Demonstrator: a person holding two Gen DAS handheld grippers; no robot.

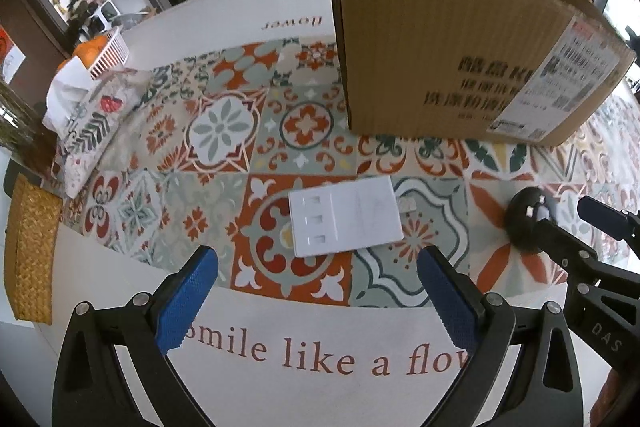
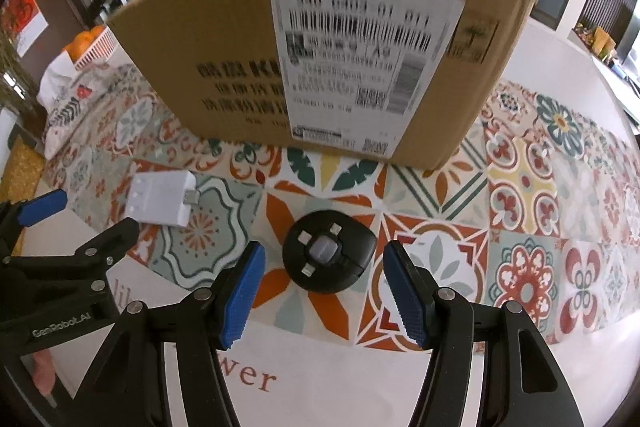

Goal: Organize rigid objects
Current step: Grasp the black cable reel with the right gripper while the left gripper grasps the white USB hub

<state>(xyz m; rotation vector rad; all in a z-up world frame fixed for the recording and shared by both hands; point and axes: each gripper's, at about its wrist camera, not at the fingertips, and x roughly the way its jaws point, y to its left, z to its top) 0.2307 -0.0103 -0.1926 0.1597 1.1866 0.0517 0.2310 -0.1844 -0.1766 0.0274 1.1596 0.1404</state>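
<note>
Cardboard box (image 2: 304,59), contents hidden; both tools (image 1: 318,269) (image 2: 324,285) wide apart, empty.

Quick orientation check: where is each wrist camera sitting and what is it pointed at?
Left wrist: rides the left gripper, low over the table, aimed at the white adapter; its blue fingers show, open, plus the right gripper at right.
Right wrist: rides the right gripper, aimed at the black round device; open fingers show, left gripper at left.
Shared: adapter, device, cardboard box, patterned tablecloth.
</note>
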